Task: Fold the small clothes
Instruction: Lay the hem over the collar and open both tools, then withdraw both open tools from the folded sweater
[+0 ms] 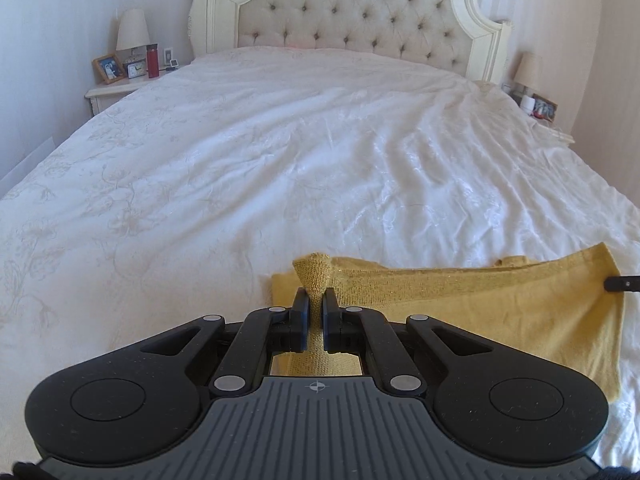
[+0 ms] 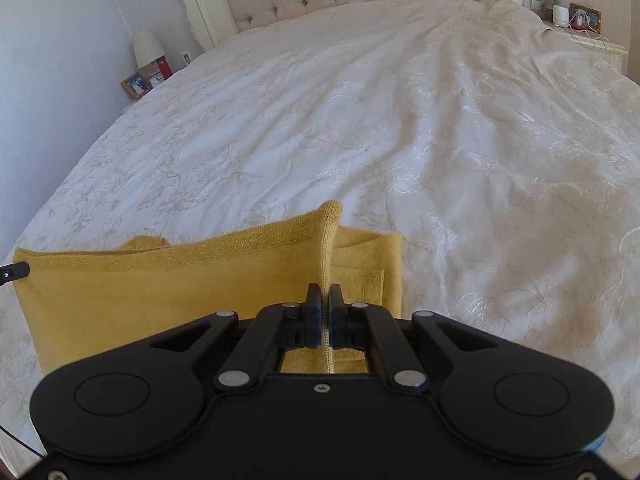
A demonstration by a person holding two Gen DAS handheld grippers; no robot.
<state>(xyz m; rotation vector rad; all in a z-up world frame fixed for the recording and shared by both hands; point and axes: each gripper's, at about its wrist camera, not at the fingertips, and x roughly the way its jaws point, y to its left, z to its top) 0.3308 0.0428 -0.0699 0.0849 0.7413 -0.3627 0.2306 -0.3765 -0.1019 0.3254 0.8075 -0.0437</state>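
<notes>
A mustard-yellow knit garment point(image 1: 460, 308) lies at the near edge of the white embroidered bedspread point(image 1: 280, 152), filling the 5 o'clock part of the left wrist view and the 7 to 6 o'clock part of the right wrist view. The left gripper point(image 1: 315, 300) has its jaws closed to a narrow gap on one corner of the garment, a small peak of ribbed knit standing up just beyond the fingertips. The right gripper point(image 2: 325, 294) is likewise clamped on the opposite corner, pinching a raised hem edge that stands upright between its fingers, with a folded layer of the garment showing just to its right. Between the two held corners the top hem runs taut and slightly lifted, while the rest rests flat on the bedspread. At 12 o'clock stands the tufted cream headboard point(image 1: 352, 12); at 10 o'clock a nightstand point(image 1: 116, 90) carries a lamp point(image 1: 133, 30), a framed photo point(image 1: 108, 68) and a red bottle point(image 1: 153, 61).
</notes>
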